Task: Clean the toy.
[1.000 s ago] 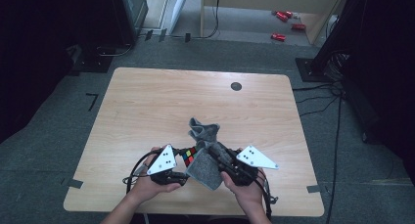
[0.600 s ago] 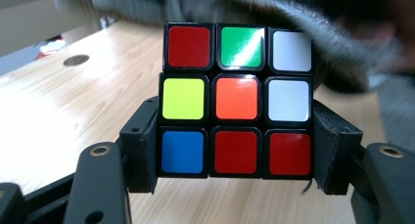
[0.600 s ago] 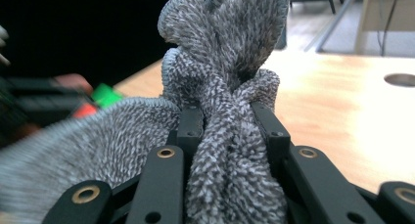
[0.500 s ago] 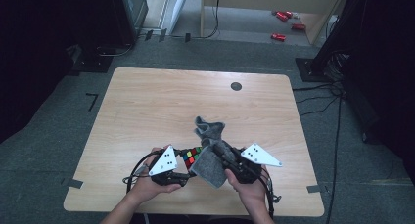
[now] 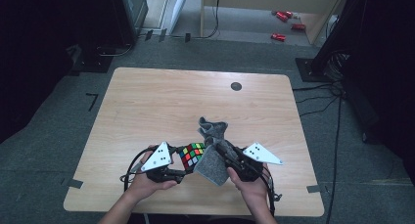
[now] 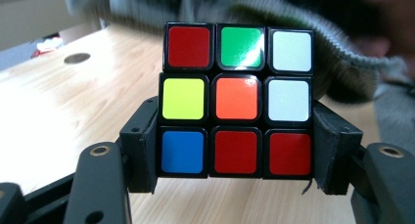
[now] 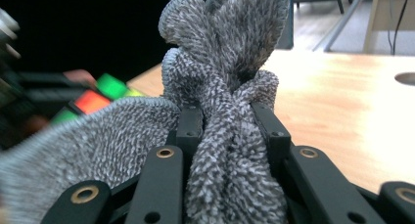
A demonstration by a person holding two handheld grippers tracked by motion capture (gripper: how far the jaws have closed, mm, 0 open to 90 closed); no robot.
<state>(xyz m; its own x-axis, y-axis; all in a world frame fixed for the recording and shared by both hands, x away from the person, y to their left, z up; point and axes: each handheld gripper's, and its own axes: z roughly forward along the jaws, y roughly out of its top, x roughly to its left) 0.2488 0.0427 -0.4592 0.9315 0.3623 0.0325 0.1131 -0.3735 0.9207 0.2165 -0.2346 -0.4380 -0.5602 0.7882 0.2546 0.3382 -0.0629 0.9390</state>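
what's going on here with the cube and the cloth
A person at a wooden table holds a gripper in each hand. The left gripper clamps a scrambled Rubik's cube by its sides. The right gripper is shut on a bunched grey cloth, held against the cube as if to wipe it.

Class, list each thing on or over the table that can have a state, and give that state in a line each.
Puzzle cube: scrambled, clamped by its sides, lifted above the table.
Grey cloth: bunched, pinched, draping beside the cube.
Left gripper: shut on the cube.
Right gripper: shut on the cloth.
Table: bare wood, one dark round hole near the far edge.
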